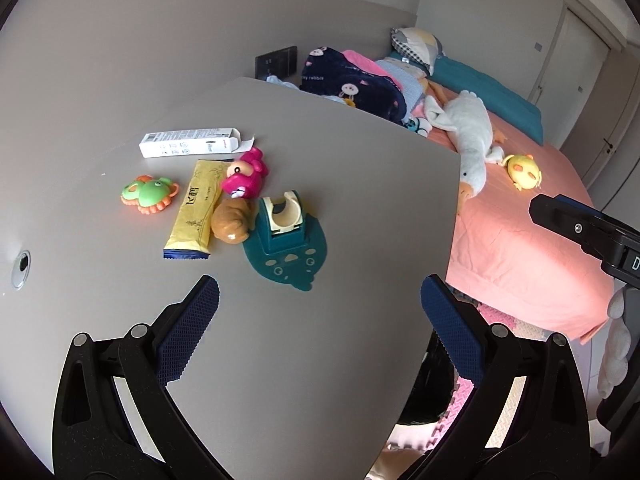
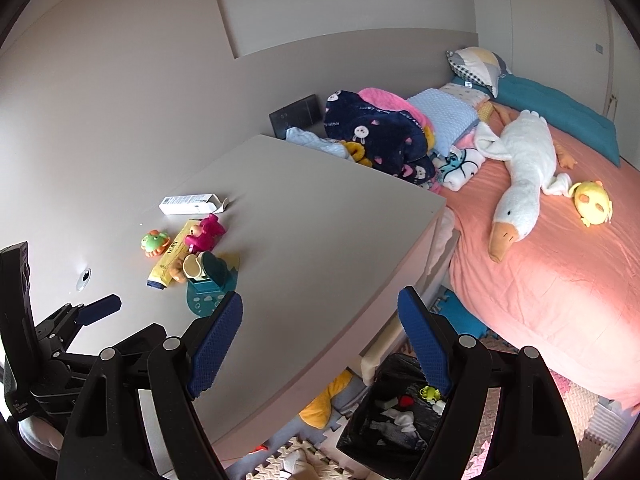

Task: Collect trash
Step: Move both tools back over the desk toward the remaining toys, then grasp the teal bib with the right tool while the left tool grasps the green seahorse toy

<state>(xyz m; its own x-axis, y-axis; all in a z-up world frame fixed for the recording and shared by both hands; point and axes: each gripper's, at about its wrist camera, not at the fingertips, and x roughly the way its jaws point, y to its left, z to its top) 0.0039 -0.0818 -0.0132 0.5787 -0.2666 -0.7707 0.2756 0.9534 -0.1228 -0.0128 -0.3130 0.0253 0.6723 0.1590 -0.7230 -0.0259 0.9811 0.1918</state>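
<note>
A white cardboard box (image 1: 188,142) with an open flap and a yellow snack wrapper (image 1: 196,210) lie on the grey table (image 1: 320,160), among small toys. My left gripper (image 1: 320,296) hovers open over the bare table, short of the wrapper, with nothing between its blue pads. My right gripper (image 2: 322,304) is open and empty above the table's near edge. Below that edge a bin with a black bag (image 2: 396,412) stands on the floor, holding scraps. The right wrist view also shows the box (image 2: 188,203) and the wrapper (image 2: 170,258).
A pink toy (image 1: 245,176), a green crab toy (image 1: 148,194), a brown toy (image 1: 232,220) and a teal whale-shaped holder (image 1: 286,240) crowd the wrapper. A bed (image 2: 540,280) with a plush goose (image 2: 520,184) lies right of the table. Foam mats cover the floor.
</note>
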